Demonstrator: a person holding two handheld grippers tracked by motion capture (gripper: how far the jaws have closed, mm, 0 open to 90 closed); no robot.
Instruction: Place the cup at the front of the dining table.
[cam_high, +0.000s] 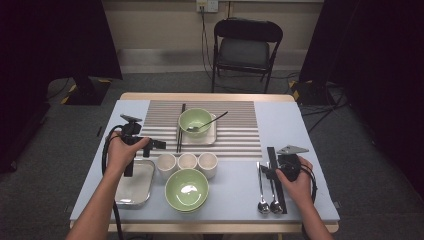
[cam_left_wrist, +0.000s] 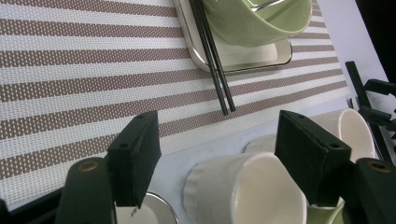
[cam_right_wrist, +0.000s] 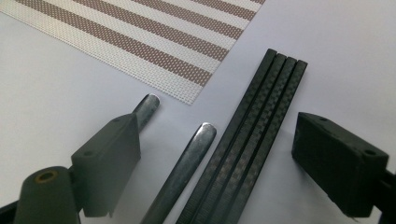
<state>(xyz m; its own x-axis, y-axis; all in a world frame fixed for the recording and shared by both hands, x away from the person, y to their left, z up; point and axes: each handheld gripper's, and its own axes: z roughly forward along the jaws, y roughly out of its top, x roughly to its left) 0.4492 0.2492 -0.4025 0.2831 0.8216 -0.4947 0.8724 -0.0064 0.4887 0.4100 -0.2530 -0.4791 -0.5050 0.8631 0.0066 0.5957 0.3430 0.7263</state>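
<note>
Holds the left gripper (cam_high: 159, 145) low beside the row of three white cups, jaws spread wide and gripping nothing. Frames the left-end cup (cam_left_wrist: 243, 191) just below and between the pads in the left gripper view, with no contact to be seen; probably lined up that way to take it by the wall. Finds that cup at the near edge of the striped mat (cam_high: 235, 140), just behind the front green bowl (cam_high: 186, 189) and beside the metal tray (cam_high: 135, 187).

Poises the right gripper (cam_right_wrist: 215, 154) over the bundle of black chopsticks (cam_right_wrist: 252, 140) and the two spoons (cam_high: 262, 200), jaws likewise wide open and empty. Straddles the bundle and one spoon handle, likely to allow a pick of either.

Reads as a half-laid place setting: one bowl (cam_high: 195, 120) with a spoon already on a small tray (cam_high: 212, 137), and a chopstick pair (cam_high: 180, 130) alongside, for easy reach.

Shows no brand, label or legible writing anywhere
</note>
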